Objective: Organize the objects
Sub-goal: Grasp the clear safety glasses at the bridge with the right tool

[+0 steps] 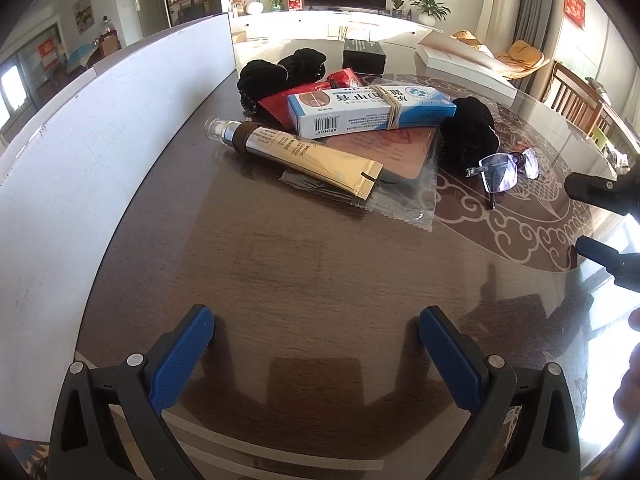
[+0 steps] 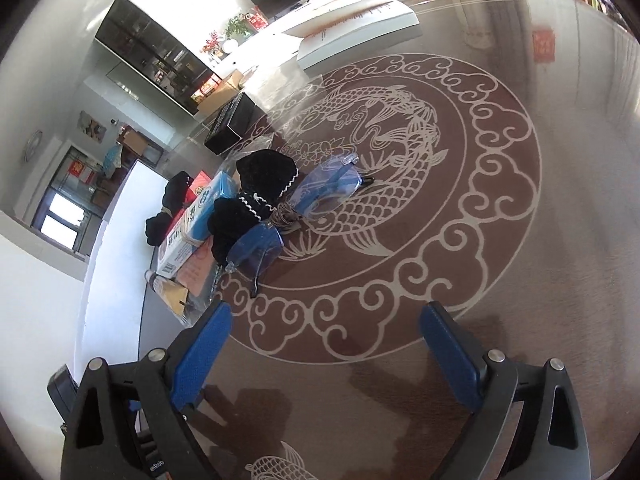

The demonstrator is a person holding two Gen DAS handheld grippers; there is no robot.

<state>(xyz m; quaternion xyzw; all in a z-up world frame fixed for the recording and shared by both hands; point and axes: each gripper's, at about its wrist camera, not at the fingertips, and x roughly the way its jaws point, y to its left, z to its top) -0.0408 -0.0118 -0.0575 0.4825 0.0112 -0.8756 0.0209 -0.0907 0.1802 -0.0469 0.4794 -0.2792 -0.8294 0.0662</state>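
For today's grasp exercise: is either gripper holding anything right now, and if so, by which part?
Nothing is held. The left gripper and right gripper are both open over the table.

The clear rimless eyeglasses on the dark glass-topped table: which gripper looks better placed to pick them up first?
Probably the right. The rimless eyeglasses lie just ahead of the open right gripper, nearest of the pile. From the open left gripper, the glasses sit far off to the right, beyond the gold tube.

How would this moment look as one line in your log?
left gripper: open, empty | right gripper: open, empty | glasses, gold tube, blue-white box: untouched on table
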